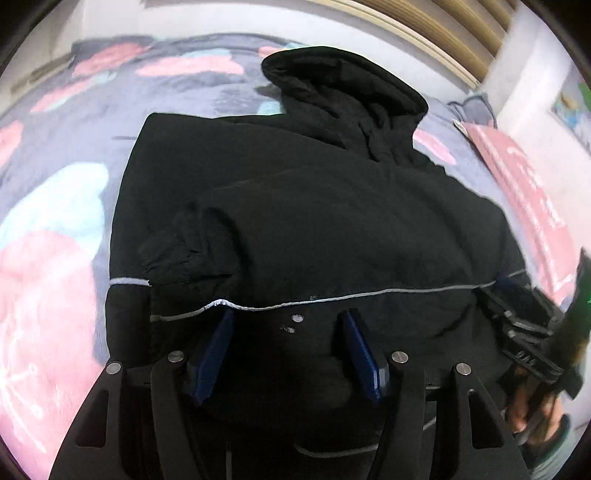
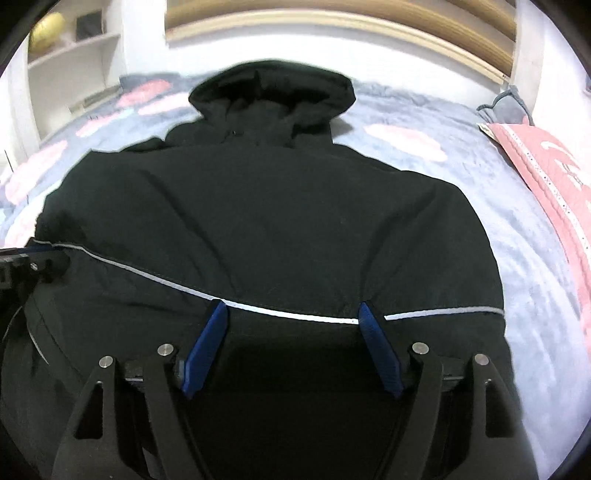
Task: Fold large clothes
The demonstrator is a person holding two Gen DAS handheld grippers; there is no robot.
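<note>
A large black hooded jacket [image 1: 314, 206] lies on the bed with its hood [image 1: 343, 88] at the far end. A sleeve is folded across its body and a thin grey reflective stripe [image 1: 332, 299] crosses its lower part. My left gripper [image 1: 290, 317] is open, its blue pads just over the stripe. The jacket [image 2: 266, 214] fills the right wrist view too. My right gripper [image 2: 291, 310] is open over the stripe [image 2: 295, 314]. It also shows at the right edge of the left wrist view [image 1: 524, 325].
The bed has a grey-blue blanket [image 2: 461, 192] with pink and teal patches. A pink folded cloth [image 2: 546, 173] lies at the right. A wooden headboard [image 2: 332, 22] is at the back and white shelves [image 2: 74, 55] stand at the far left.
</note>
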